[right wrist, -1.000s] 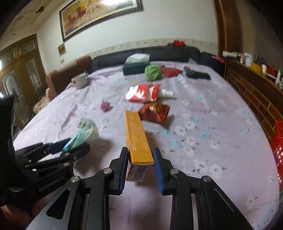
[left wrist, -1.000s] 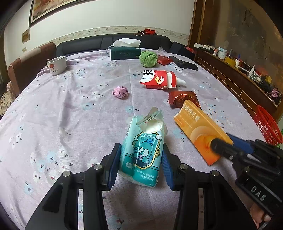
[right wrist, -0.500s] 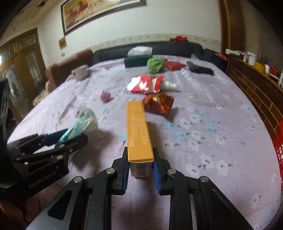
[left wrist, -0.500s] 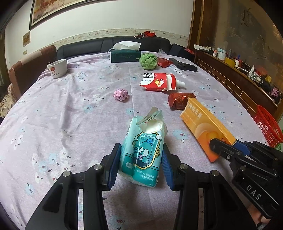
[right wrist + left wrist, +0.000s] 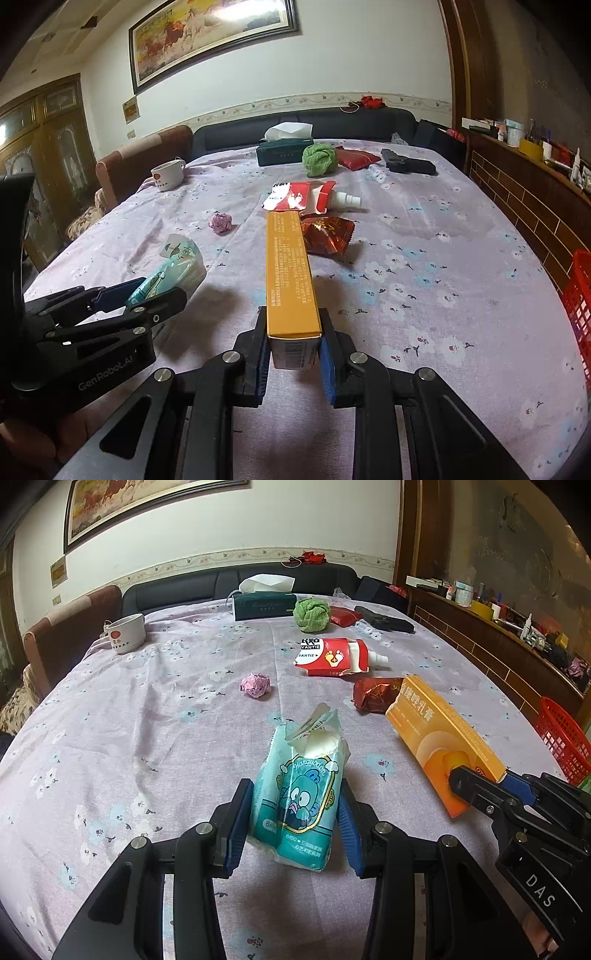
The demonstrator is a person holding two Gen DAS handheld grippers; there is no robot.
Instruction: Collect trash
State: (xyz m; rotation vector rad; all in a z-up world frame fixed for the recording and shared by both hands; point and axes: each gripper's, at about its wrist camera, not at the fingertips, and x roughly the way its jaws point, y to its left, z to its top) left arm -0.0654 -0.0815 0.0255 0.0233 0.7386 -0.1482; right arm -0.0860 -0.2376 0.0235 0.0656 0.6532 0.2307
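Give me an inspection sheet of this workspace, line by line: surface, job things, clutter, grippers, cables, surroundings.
Surface: table under a lilac flowered cloth.
Job's things: teal tissue pack, torn open at the top; orange box; red foil wrapper; red and white pouch; pink paper ball.
Clutter: white cup, green tissue box, green cloth ball, red packet, black object.
Grippers: left gripper shut on the tissue pack; right gripper shut on the orange box.
Cables: nothing seen.
Surroundings: red basket at the right edge, dark sofa, cluttered wooden sideboard, framed picture.
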